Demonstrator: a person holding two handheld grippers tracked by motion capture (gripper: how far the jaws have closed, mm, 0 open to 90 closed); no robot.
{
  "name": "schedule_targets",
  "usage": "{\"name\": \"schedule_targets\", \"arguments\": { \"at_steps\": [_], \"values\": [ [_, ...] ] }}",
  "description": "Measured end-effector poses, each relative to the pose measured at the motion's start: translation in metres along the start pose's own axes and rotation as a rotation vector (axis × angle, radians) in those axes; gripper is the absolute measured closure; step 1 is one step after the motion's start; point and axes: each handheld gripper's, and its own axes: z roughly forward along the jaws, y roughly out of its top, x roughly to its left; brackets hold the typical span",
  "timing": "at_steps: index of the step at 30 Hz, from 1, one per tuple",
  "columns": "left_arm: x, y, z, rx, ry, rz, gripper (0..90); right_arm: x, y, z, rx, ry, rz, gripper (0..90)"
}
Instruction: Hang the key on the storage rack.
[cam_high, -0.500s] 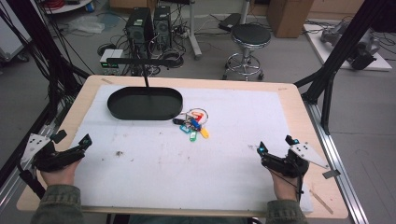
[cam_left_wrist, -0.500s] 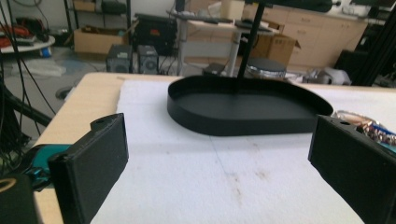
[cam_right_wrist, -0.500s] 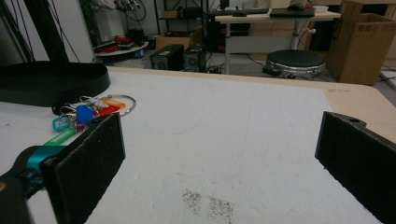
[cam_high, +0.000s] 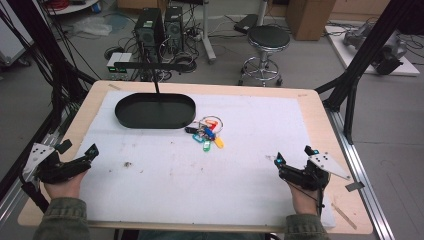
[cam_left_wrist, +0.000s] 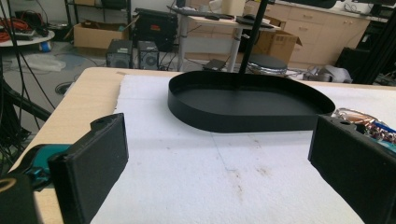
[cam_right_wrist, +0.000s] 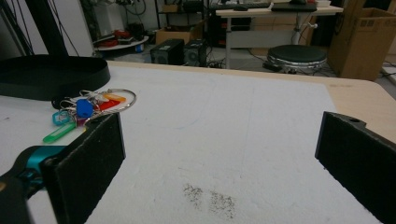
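Note:
A bunch of keys with coloured tags (cam_high: 207, 132) lies on the white mat just right of a black oval tray (cam_high: 155, 111). The keys (cam_right_wrist: 84, 112) sit ahead and left in the right gripper view, and their edge (cam_left_wrist: 369, 123) peeks past the right jaw in the left gripper view. My left gripper (cam_high: 78, 154) rests at the table's near left, open and empty. My right gripper (cam_high: 294, 158) rests at the near right, jaws wide apart, nothing between them. The tray (cam_left_wrist: 247, 100) lies straight ahead of the left gripper (cam_left_wrist: 217, 158). The right gripper (cam_right_wrist: 224, 154) points over bare mat.
A white mat (cam_high: 200, 170) covers most of the wooden table (cam_high: 320, 115). A thin black pole (cam_high: 156, 85) rises behind the tray. Dirt smudges (cam_right_wrist: 210, 198) mark the mat. A stool (cam_high: 267, 42), computer towers and cables stand on the floor beyond the far edge.

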Motion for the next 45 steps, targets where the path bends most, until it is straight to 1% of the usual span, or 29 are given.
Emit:
{"name": "schedule_targets", "arguments": {
  "at_steps": [7, 8, 10, 11, 12, 13, 14, 15, 17, 19, 22, 24, 25, 27, 29, 35, 36, 40, 45],
  "values": [
    [0.000, 0.000, 0.001, -0.001, -0.006, -0.004, 5.3, 0.000, 0.000, 0.000, 0.009, 0.002, 0.006, 0.5],
    [0.000, 0.000, 0.001, 0.001, -0.007, -0.003, 5.3, 0.000, 0.001, 0.000, 0.015, 0.009, 0.007, 0.4],
    [0.000, 0.000, 0.001, 0.001, -0.005, -0.006, 5.3, 0.001, 0.001, 0.002, 0.030, 0.014, 0.002, 0.4],
    [0.000, -0.001, 0.000, 0.001, -0.007, -0.006, 5.3, 0.001, 0.003, 0.004, 0.048, 0.022, -0.008, 0.5],
    [0.000, -0.001, 0.001, 0.002, -0.007, -0.007, 5.3, 0.001, 0.003, 0.004, 0.048, 0.022, -0.008, 0.5],
    [0.000, -0.001, 0.001, 0.001, -0.005, -0.007, 5.3, 0.001, 0.005, 0.005, 0.063, 0.030, -0.009, 0.5],
    [0.000, -0.001, 0.001, 0.003, -0.005, -0.007, 5.3, 0.001, 0.007, 0.006, 0.078, 0.041, 0.008, 0.5],
    [0.000, -0.001, 0.000, 0.002, -0.006, -0.005, 5.3, 0.001, 0.008, 0.006, 0.079, 0.052, 0.014, 0.5],
    [0.000, -0.001, 0.000, 0.001, -0.003, -0.005, 5.3, 0.001, 0.012, 0.008, 0.099, 0.061, 0.013, 0.5],
    [0.000, -0.001, 0.000, 0.000, -0.004, -0.007, 5.3, 0.003, 0.013, 0.010, 0.115, 0.068, -0.004, 0.5],
    [0.000, -0.001, 0.001, 0.001, -0.002, -0.006, 5.3, 0.005, 0.014, 0.016, 0.155, 0.077, -0.030, 0.5],
    [0.000, -0.001, 0.001, 0.003, -0.005, -0.004, 5.3, 0.006, 0.017, 0.020, 0.170, 0.089, -0.031, 0.5],
    [0.000, -0.001, 0.001, 0.004, -0.006, -0.005, 5.3, 0.008, 0.020, 0.024, 0.179, 0.097, -0.041, 0.5],
    [0.000, -0.002, 0.002, 0.007, -0.010, -0.005, 5.3, 0.009, 0.022, 0.026, 0.185, 0.104, -0.050, 0.5],
    [0.000, -0.002, 0.002, 0.009, -0.009, -0.003, 5.3, 0.012, 0.026, 0.030, 0.194, 0.125, -0.058, 0.5],
    [0.000, -0.001, 0.001, 0.000, -0.009, -0.005, 5.3, 0.021, 0.036, 0.042, 0.227, 0.146, -0.105, 0.5],
    [0.000, -0.001, 0.001, 0.001, -0.010, -0.006, 5.3, 0.023, 0.038, 0.044, 0.230, 0.150, -0.107, 0.5],
    [0.000, -0.001, 0.002, 0.002, -0.012, -0.005, 5.3, 0.029, 0.044, 0.050, 0.238, 0.165, -0.141, 0.5],
    [0.000, -0.001, 0.002, 0.001, -0.007, -0.008, 5.3, 0.040, 0.051, 0.061, 0.273, 0.205, -0.160, 0.5]
  ]
}}
